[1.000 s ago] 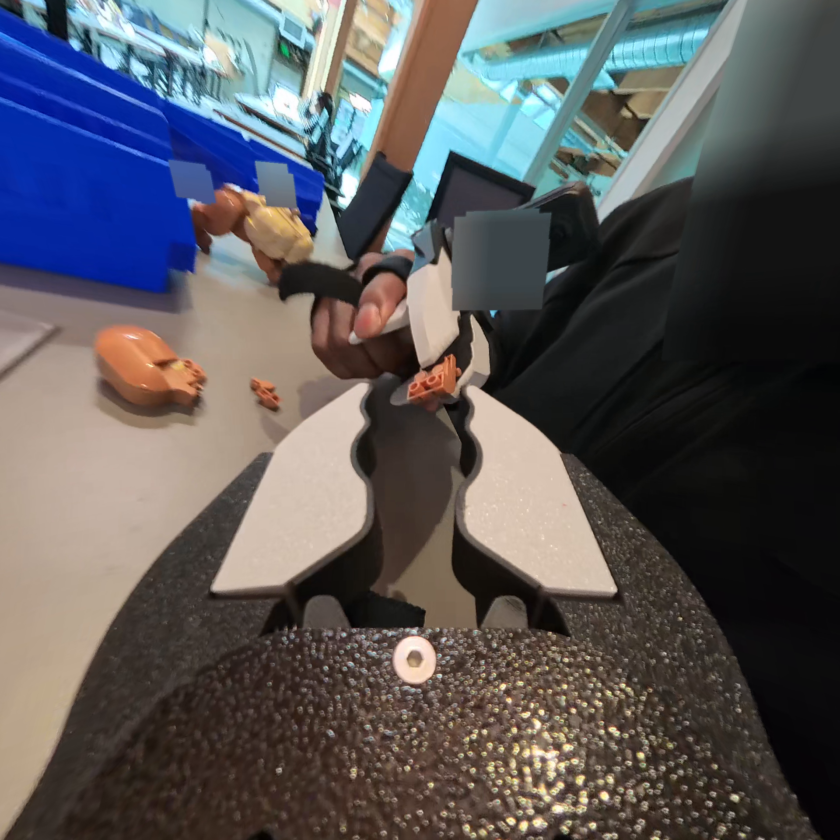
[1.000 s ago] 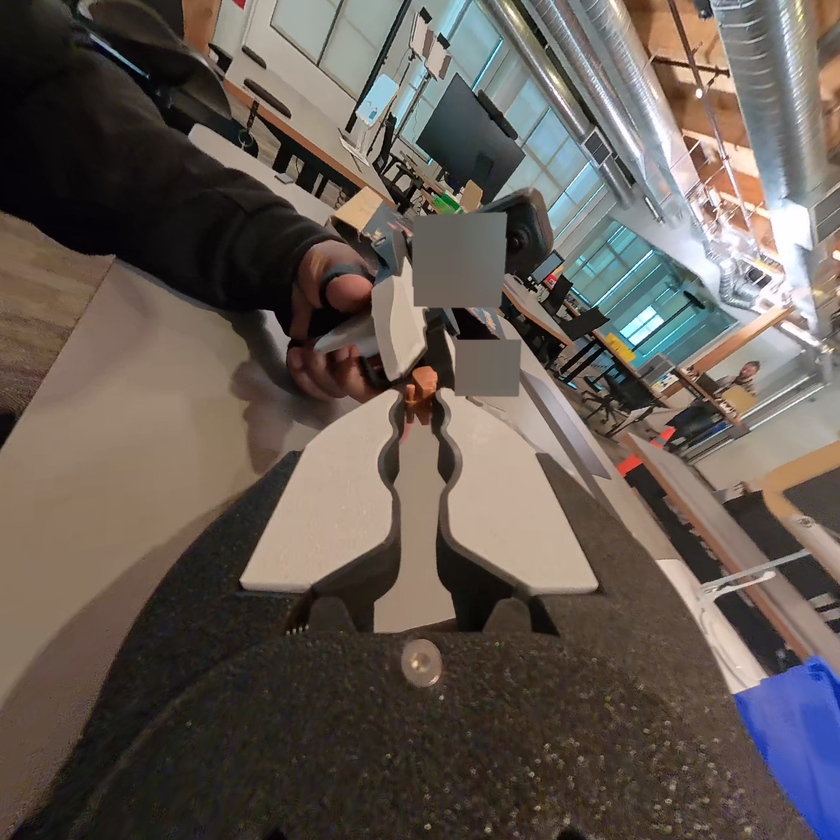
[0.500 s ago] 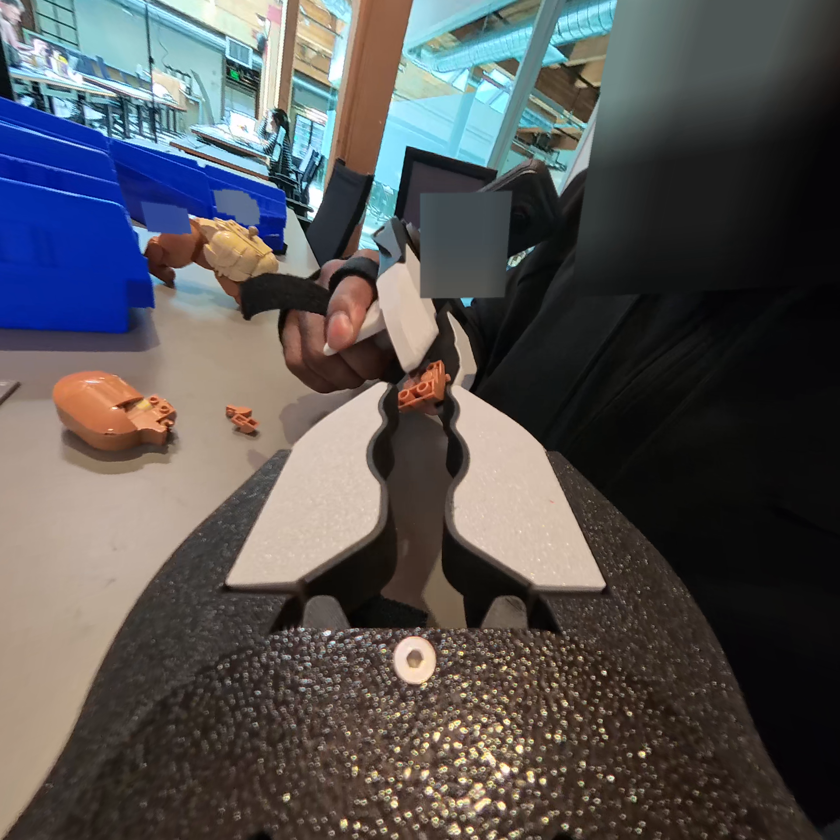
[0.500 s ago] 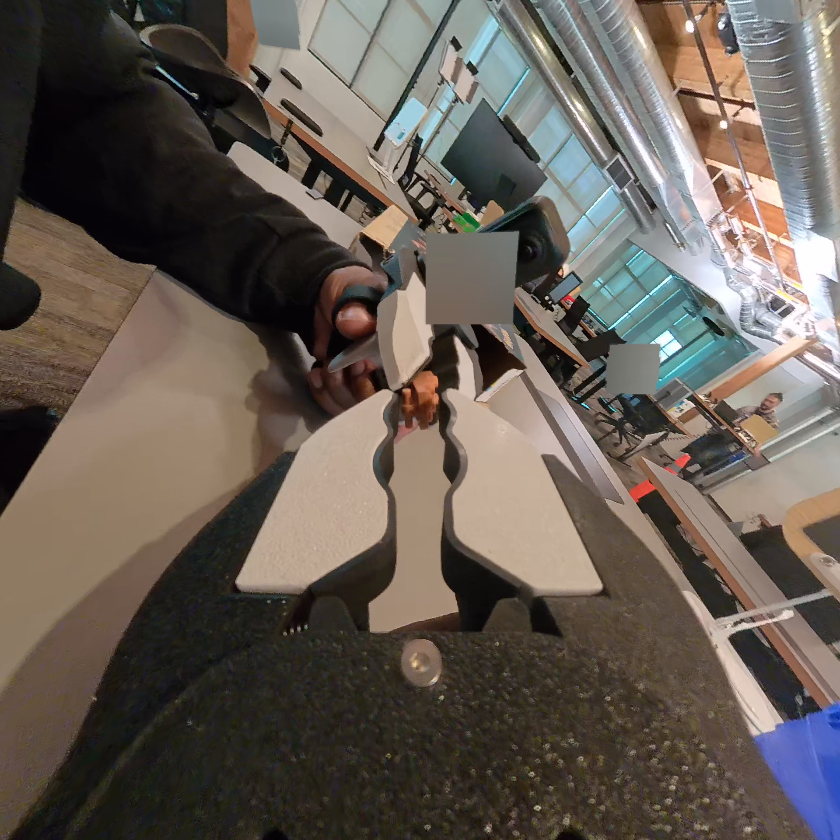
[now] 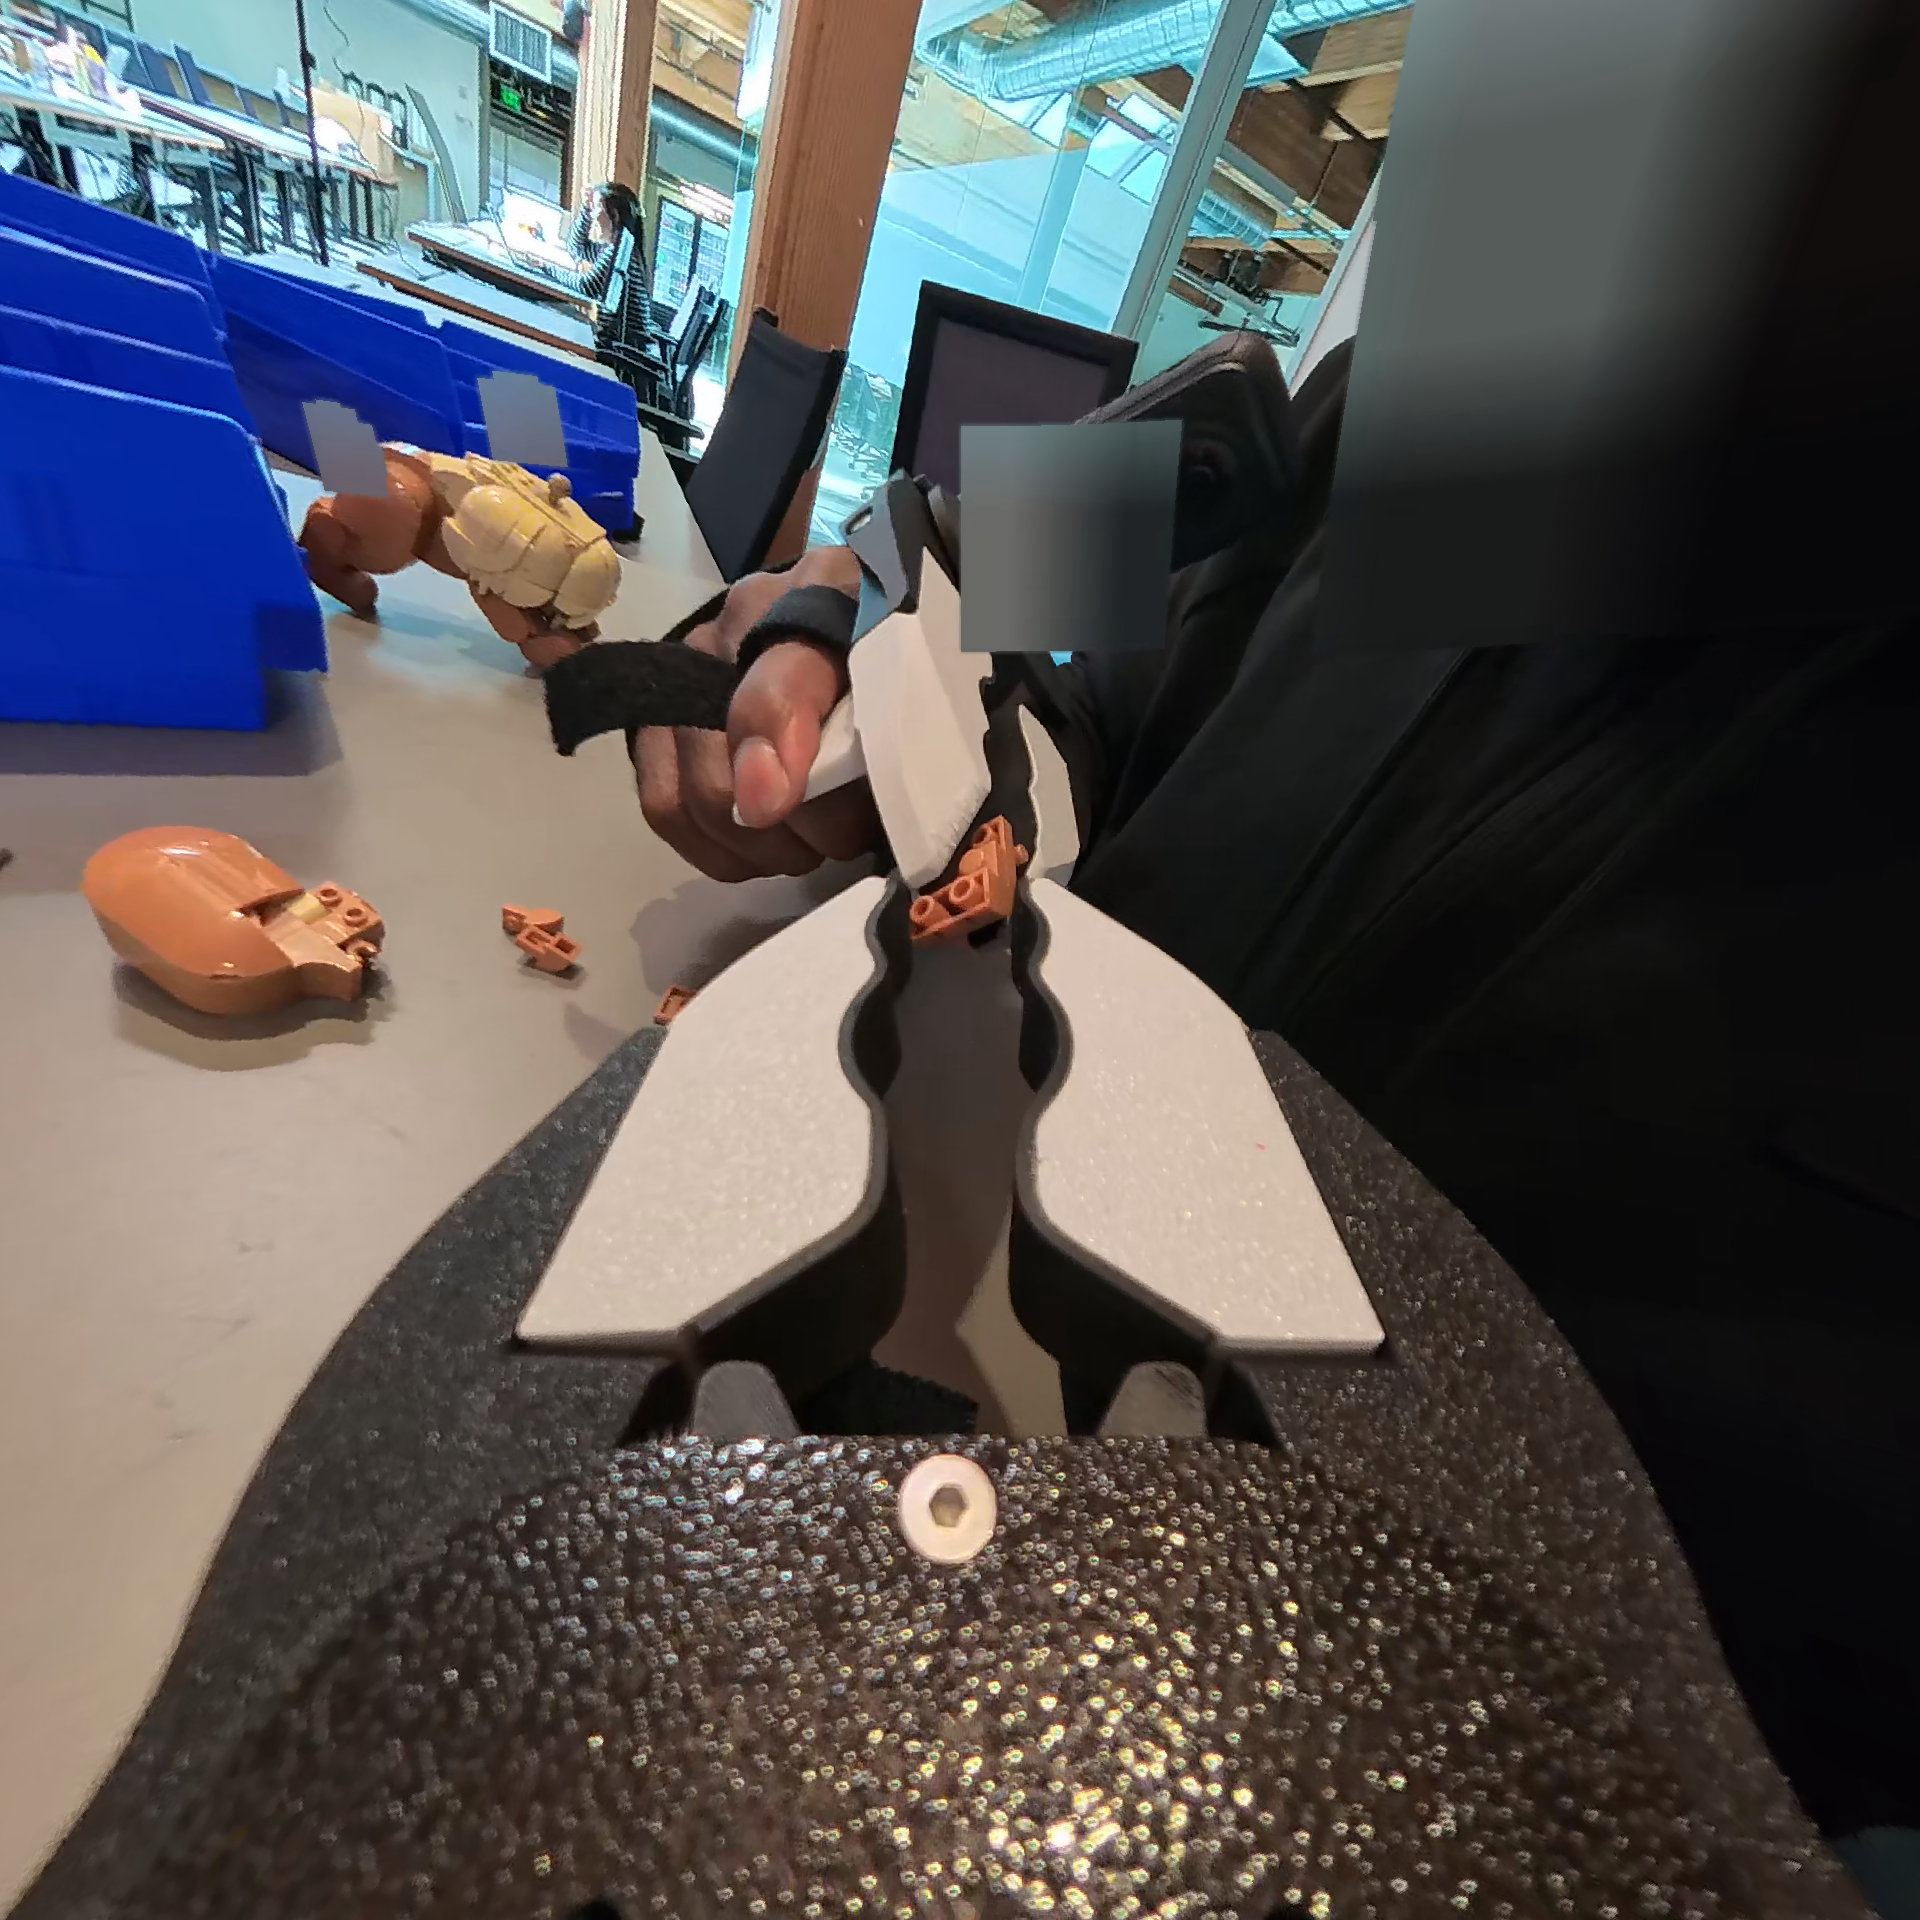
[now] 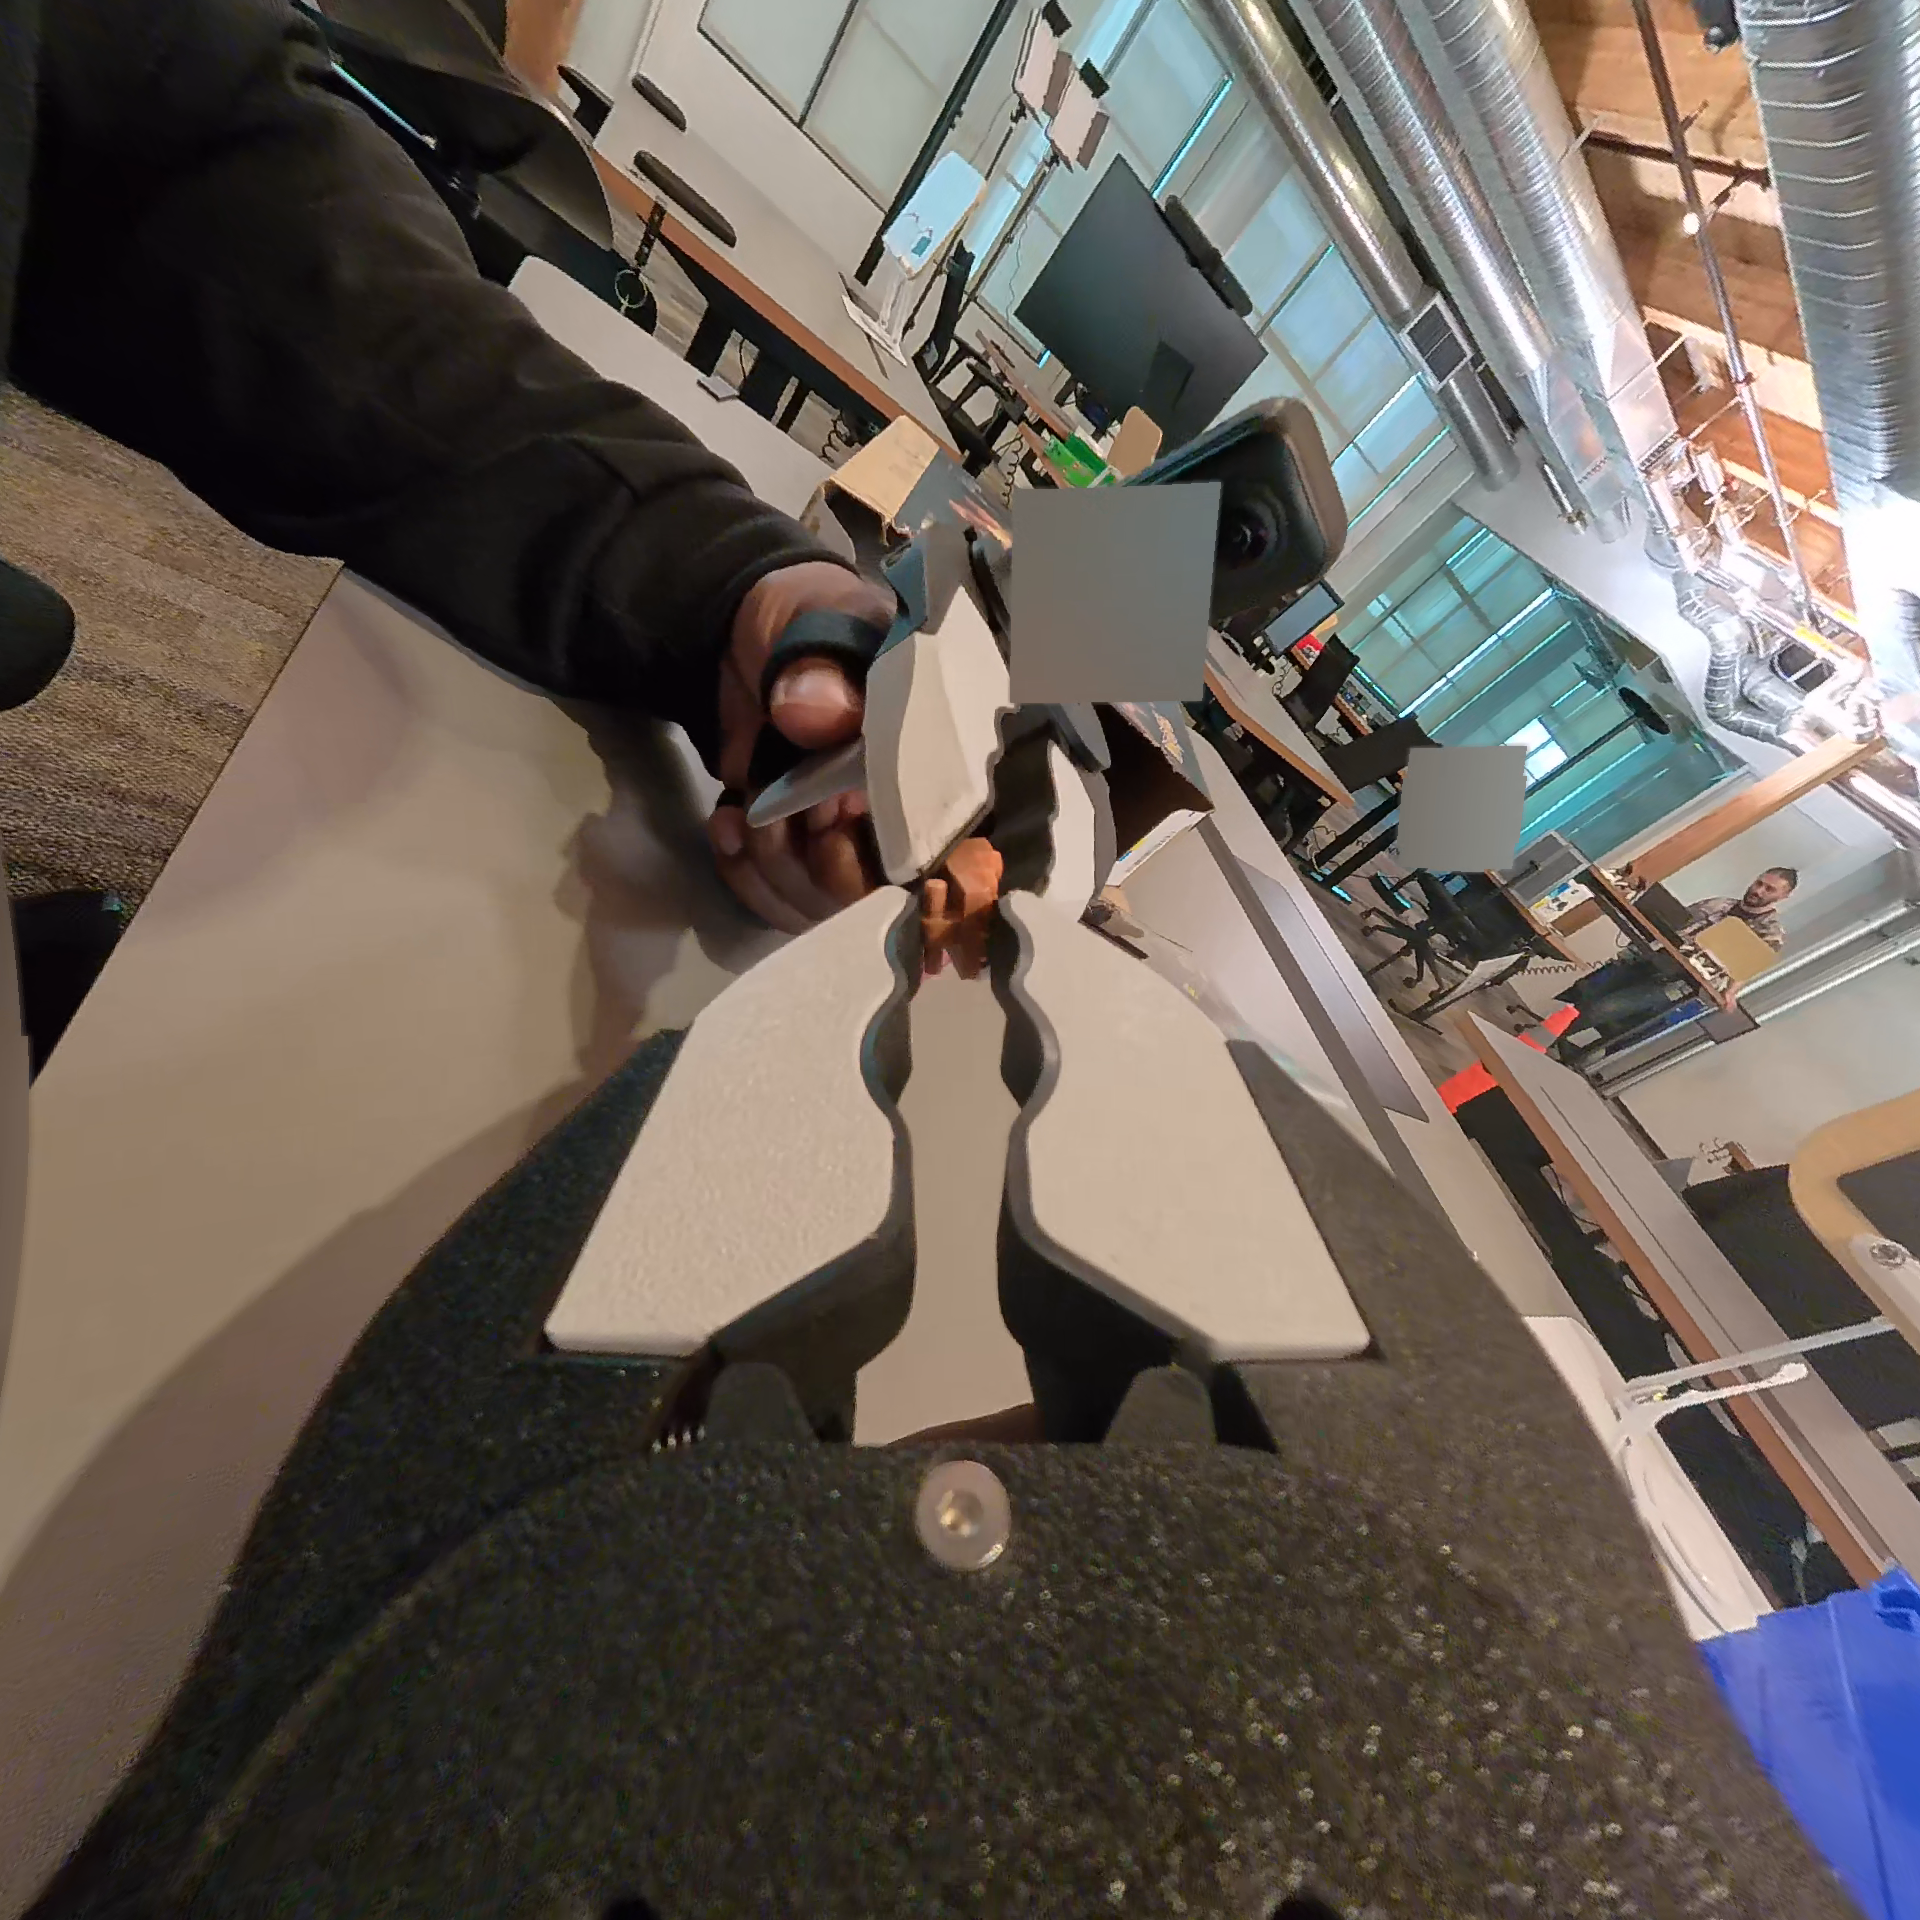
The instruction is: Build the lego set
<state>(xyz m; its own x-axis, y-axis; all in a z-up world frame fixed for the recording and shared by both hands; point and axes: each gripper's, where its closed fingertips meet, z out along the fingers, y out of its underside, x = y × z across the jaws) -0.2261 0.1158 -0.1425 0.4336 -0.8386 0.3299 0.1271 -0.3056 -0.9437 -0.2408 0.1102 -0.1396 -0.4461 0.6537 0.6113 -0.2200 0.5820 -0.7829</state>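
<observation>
1. The grey bench [image 5: 208, 1195] is the biggest thing here, and the lego parts lie on it.
2. Blue bins [image 5: 125, 540] stand in a row at the far left of the bench. You cannot see what is inside them from here.
3. A brown and tan lego animal body [image 5: 488, 551] sits just beside the bins.
4. A round brown lego shell [image 5: 208, 925] lies nearer, on its side, well apart from the bins.
5. Two tiny brown lego bits [image 5: 540, 935] lie on the bench between the shell and the grippers.
6. The left gripper [image 5: 961, 899] is nearly closed. Its two tips pinch a small brown lego piece [image 5: 966, 894] up in the air above the bench.
7. The right gripper [image 6: 956, 914] is nearly closed too, and its tips squeeze the same small brown piece from the other side. In the right wrist view the piece [image 6: 961, 904] sits between both pairs of tips.
8. The two grippers meet tip to tip, crossed at an angle. A hand [image 5: 748, 769] with a black strap holds the right gripper, and the other hand [image 6: 800, 769] holds the left one.
9. A second ago the left gripper's tips stood wider and were only near the piece. Now they have closed in on it. The bins, the animal body and the shell lie on the bench as they did before.
</observation>
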